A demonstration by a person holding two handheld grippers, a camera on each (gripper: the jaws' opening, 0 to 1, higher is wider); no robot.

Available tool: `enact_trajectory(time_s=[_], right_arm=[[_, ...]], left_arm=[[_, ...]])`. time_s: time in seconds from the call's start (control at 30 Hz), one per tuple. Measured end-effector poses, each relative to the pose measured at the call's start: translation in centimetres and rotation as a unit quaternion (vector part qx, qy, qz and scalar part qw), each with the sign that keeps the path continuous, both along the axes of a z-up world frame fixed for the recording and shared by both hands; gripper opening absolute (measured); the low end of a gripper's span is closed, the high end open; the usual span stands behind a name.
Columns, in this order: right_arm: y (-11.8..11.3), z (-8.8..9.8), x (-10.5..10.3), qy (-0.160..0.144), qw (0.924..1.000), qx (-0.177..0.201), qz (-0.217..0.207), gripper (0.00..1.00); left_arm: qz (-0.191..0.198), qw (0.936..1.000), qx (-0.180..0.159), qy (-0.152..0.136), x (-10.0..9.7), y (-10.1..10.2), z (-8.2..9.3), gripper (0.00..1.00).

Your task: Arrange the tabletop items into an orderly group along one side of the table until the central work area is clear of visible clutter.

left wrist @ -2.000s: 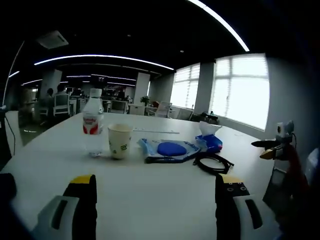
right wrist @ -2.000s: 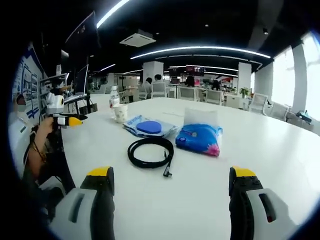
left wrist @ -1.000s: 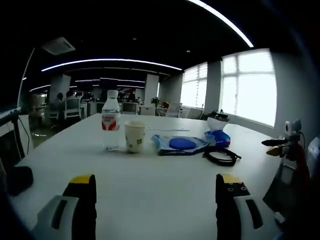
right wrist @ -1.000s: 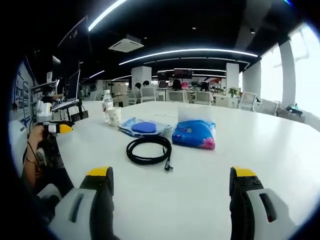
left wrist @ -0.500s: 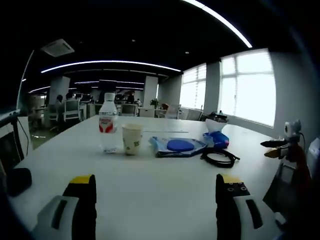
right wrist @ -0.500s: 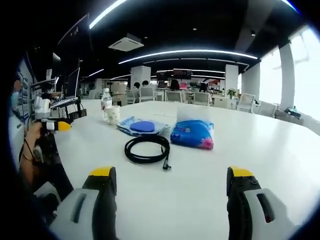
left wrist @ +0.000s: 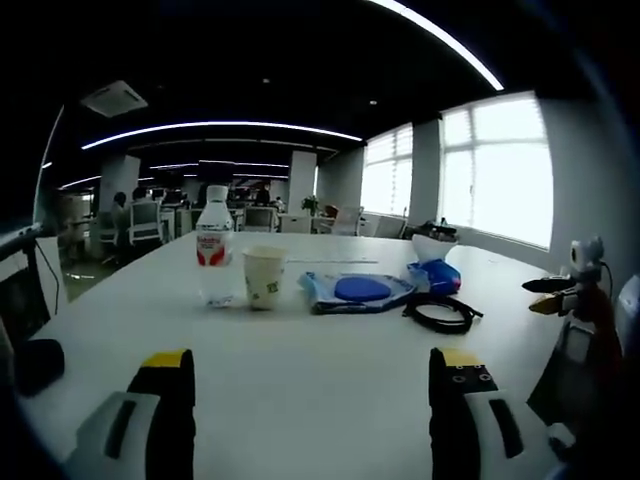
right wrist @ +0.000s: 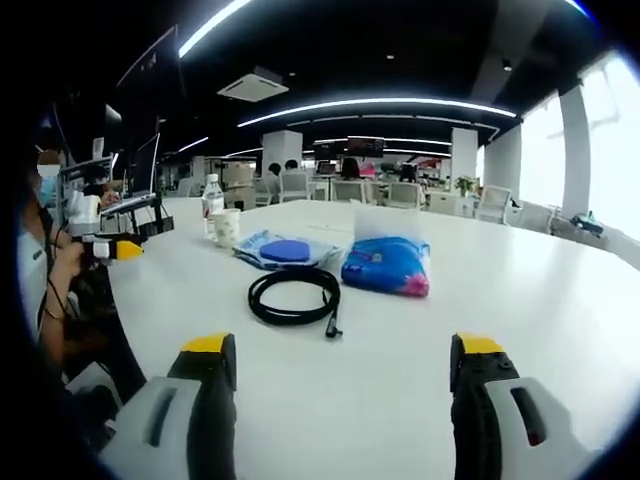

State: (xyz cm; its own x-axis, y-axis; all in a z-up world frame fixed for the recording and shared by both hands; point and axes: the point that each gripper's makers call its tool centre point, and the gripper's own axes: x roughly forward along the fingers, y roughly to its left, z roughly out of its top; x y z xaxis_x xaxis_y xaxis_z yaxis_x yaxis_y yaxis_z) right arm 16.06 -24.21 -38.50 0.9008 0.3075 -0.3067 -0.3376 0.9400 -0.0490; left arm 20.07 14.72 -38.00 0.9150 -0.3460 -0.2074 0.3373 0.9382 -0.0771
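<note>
I hold both grippers low above the near edge of the tabletop, jaws wide apart, nothing between them: left gripper, right gripper. The items lie mid-table in a loose row.

Risks, as I judge: the water bottle and paper cup stand just beside each other, so grasping one may tip the other. The cable coil could drag the blue tissue pack near it. I cannot see into the cup. The clear pouch holds a blue oval thing.
</note>
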Motion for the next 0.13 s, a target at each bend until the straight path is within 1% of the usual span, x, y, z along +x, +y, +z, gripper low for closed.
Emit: enact_trajectory(time_s=[0.13], right_arm=[[-0.13,0.2,-0.05,-0.004,1.0,-0.004,-0.002,0.84]], left_arm=[[0.001,1.0,0.002,-0.002,0.0,0.0,0.11,0.94]])
